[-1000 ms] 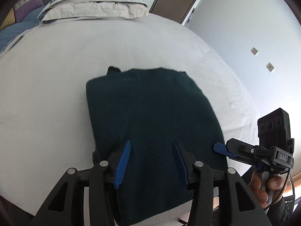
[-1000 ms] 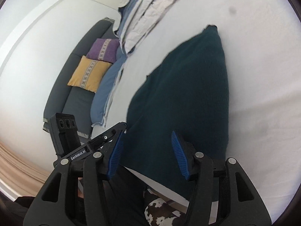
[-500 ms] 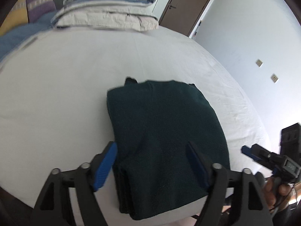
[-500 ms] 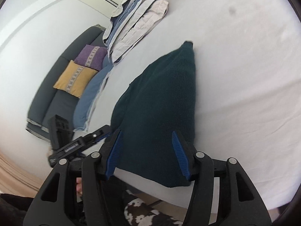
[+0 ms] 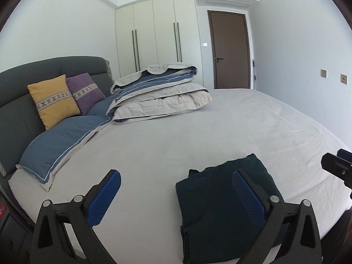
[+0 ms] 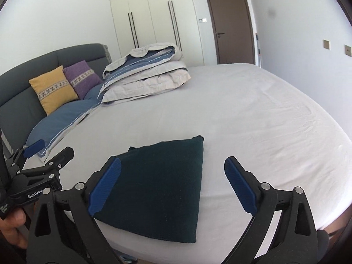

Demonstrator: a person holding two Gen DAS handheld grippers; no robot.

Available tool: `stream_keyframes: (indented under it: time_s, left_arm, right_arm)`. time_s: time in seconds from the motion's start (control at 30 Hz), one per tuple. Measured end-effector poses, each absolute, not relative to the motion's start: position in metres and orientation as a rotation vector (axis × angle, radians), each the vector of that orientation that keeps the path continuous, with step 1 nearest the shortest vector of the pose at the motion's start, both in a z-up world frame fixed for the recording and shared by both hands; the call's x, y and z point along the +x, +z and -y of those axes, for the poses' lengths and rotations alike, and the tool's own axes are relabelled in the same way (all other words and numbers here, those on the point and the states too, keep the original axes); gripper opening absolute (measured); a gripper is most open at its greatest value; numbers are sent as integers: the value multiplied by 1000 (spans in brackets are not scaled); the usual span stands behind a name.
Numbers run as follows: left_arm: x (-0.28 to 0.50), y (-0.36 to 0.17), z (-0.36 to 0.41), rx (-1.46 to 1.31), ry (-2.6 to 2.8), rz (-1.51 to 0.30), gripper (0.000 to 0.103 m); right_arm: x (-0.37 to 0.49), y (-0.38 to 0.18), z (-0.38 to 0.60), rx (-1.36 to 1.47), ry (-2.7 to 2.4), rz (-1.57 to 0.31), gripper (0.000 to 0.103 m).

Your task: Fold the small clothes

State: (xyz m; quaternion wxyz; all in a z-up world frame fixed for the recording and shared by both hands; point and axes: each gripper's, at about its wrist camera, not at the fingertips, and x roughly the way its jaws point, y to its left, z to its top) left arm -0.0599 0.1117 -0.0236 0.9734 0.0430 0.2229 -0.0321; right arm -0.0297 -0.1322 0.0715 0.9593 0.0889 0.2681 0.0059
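A dark green garment (image 5: 220, 209) lies folded into a flat rectangle on the grey bed sheet (image 5: 198, 132), near the bed's front edge. My left gripper (image 5: 175, 181) hovers above and left of it, its jaws opening wide with nothing between the blue pads. In the right wrist view the same garment (image 6: 162, 180) sits under my right gripper (image 6: 172, 167), whose jaws are also opening and grip nothing. The left gripper (image 6: 51, 149) shows at that view's left edge, held by a hand (image 6: 11, 231). Part of the right gripper (image 5: 336, 167) pokes in at the left wrist view's right edge.
A folded duvet stack (image 5: 160, 96) sits at the far side of the bed. A yellow cushion (image 5: 52, 101), a purple cushion (image 5: 84, 92) and a blue pillow (image 5: 59, 140) lean by the dark headboard (image 5: 17, 88). Wardrobe and brown door (image 5: 230, 50) stand behind.
Both grippers have lifted off the garment and tipped up towards the room. Their jaws have spread from about half open to wide. The garment stays folded on the sheet.
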Motion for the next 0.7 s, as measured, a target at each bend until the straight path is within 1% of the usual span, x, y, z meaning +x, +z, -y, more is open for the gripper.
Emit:
stream_keyframes:
  time_s: [0.13, 0.23, 0.33, 0.7]
  left_arm:
    - [-53, -29, -128, -19, -127, -522, 103]
    - [-46, -39, -124, 14, -127, -603, 103]
    - [-43, -51, -118, 36, -119, -645, 103]
    - [-36, -84, -103, 46, -133, -752, 103]
  right_arm:
    - [-36, 73, 128, 167, -6, -564, 97]
    - [-30, 62, 121, 155, 0, -640, 97]
    - [-23, 46, 117, 155, -21, -708, 97]
    - [-15, 14, 119, 138, -79, -800, 97]
